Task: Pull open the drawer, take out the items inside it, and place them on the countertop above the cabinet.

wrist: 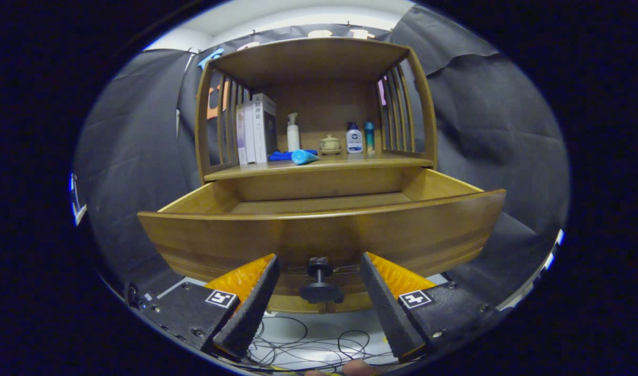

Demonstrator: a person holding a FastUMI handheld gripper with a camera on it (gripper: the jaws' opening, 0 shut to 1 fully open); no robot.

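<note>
The drawer [319, 230] stands pulled well out from the wooden cabinet [313, 62], its curved front panel facing the hand-held gripper [319, 271]. It is warm honey-brown wood with a smooth, slightly glossy finish and a faint groove running along the lower part of the front. What shows of its floor over the front rim is bare wood; the part nearest the front is hidden behind the panel, so I cannot tell whether anything lies there.

A small dark knob [320, 284] juts from the middle of the drawer front, low down. The hand-held gripper is open, its two fingers spread apart with the knob sitting between them, touching neither.

Above the drawer, the tabletop [350, 162] of the cabinet carries several things under a slatted canopy: a few upright books [255, 128] to the left, a white pump bottle [293, 133], a blue cloth [283, 155] with a light-blue tube [303, 156] lying near the front edge, a small lidded ceramic pot [329, 144], a white bottle with a blue cap [354, 138], and a slim teal bottle [369, 137] just beside it.

Thin dark cables [308, 342] loop on the pale floor below the fingers.
</note>
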